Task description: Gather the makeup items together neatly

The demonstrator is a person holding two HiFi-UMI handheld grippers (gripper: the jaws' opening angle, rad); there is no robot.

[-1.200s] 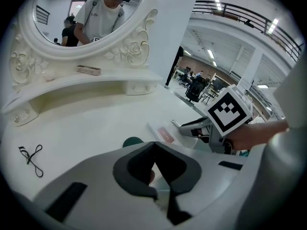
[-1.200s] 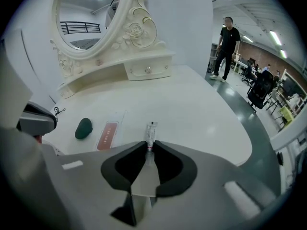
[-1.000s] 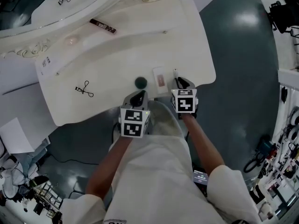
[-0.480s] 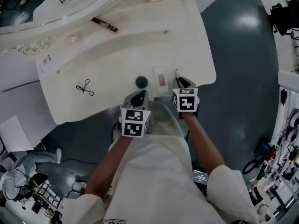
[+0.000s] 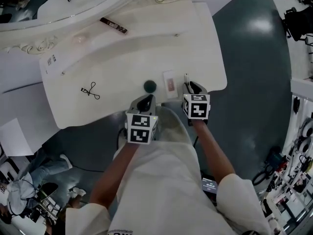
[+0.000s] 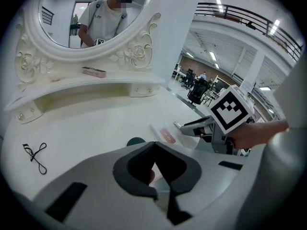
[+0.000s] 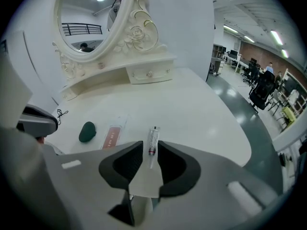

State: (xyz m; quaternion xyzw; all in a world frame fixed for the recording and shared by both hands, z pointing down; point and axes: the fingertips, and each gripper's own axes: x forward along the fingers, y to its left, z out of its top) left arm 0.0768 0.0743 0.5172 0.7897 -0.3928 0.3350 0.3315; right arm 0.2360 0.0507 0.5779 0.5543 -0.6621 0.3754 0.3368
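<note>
The right gripper view is showing the right gripper [image 7: 150, 147] with its jaws just opened, standing apart around the slim tube [image 7: 153, 139] on the vanity table [image 7: 201, 104]. The head view is showing only the tube's far end. The left gripper [image 6: 154, 145] is holding its jaws together, empty.

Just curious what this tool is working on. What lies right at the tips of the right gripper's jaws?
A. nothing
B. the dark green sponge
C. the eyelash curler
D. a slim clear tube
D: the right gripper view shows the slim clear tube lying on the table between the jaws of the right gripper, which have just been opening and stand clear of it.
</note>
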